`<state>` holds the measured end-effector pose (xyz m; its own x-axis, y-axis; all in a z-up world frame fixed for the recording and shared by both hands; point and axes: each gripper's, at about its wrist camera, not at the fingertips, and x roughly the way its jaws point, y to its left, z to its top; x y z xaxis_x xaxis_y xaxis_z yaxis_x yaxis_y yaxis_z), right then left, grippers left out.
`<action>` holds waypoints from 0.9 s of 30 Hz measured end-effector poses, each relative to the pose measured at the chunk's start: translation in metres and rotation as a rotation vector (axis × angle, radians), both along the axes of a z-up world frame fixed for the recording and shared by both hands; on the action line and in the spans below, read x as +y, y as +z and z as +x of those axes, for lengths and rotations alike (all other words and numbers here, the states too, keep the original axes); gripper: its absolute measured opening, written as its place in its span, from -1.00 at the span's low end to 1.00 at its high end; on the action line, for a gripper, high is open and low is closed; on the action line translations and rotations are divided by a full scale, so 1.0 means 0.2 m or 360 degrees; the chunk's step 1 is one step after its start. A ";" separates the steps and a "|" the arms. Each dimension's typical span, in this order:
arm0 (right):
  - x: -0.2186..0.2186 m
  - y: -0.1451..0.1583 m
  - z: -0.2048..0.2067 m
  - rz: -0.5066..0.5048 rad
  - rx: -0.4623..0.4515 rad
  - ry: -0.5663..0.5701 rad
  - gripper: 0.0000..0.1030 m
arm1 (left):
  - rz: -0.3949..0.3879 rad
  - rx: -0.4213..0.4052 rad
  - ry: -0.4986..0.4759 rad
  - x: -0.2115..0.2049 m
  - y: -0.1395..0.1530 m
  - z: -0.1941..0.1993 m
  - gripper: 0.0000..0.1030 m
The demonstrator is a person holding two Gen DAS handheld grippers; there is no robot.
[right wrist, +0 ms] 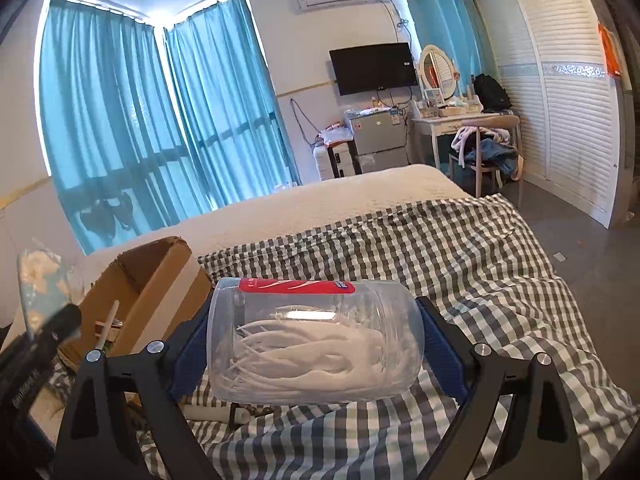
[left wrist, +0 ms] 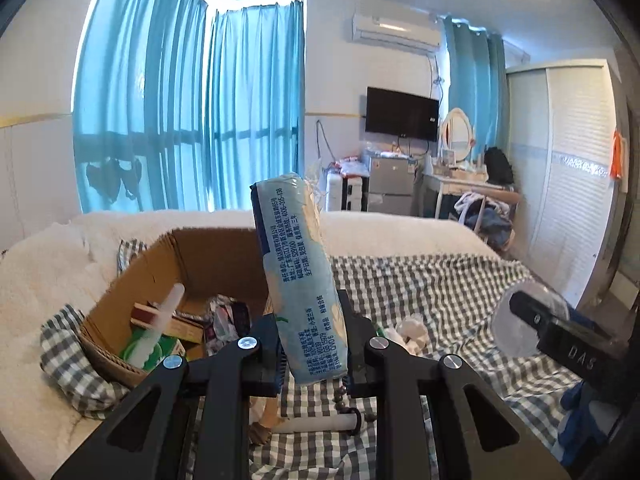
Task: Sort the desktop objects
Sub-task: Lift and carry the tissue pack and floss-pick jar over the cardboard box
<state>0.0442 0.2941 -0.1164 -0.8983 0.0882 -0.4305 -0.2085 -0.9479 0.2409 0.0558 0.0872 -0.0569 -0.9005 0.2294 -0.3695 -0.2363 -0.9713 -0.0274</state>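
My left gripper [left wrist: 313,354] is shut on a light blue tissue pack [left wrist: 296,272], held upright above the checked cloth, just right of an open cardboard box [left wrist: 160,264] with several items inside. My right gripper [right wrist: 316,344] is shut on a clear plastic jar [right wrist: 314,340] with a red label and white strands inside, held sideways above the cloth. The jar and right gripper also show at the right of the left wrist view [left wrist: 532,320]. The tissue pack shows at the left edge of the right wrist view [right wrist: 44,284], with the box [right wrist: 160,276] beside it.
A grey-and-white checked cloth [right wrist: 460,264] covers the bed, a white blanket [left wrist: 48,264] beyond. A white cylinder and dark beads [left wrist: 344,420] lie on the cloth below my left gripper, crumpled white paper [left wrist: 412,330] further on. A wardrobe [right wrist: 560,100] stands at the right.
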 end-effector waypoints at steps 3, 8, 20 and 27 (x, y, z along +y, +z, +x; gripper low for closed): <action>-0.03 0.04 0.04 0.0021 0.0025 -0.0002 0.78 | 0.0026 0.0011 -0.0039 -0.01 0.06 0.02 -0.60; -0.10 0.15 0.08 0.0046 0.0101 0.0021 0.78 | 0.0029 0.0076 -0.0093 -0.05 0.20 0.04 -0.60; -0.34 0.46 0.02 0.0081 0.0308 0.0204 0.78 | -0.0025 0.0264 -0.0128 -0.26 0.56 -0.12 -0.60; -0.56 0.59 -0.13 0.0128 0.0386 0.0344 0.78 | 0.0055 0.0276 -0.0042 -0.46 0.64 -0.34 -0.60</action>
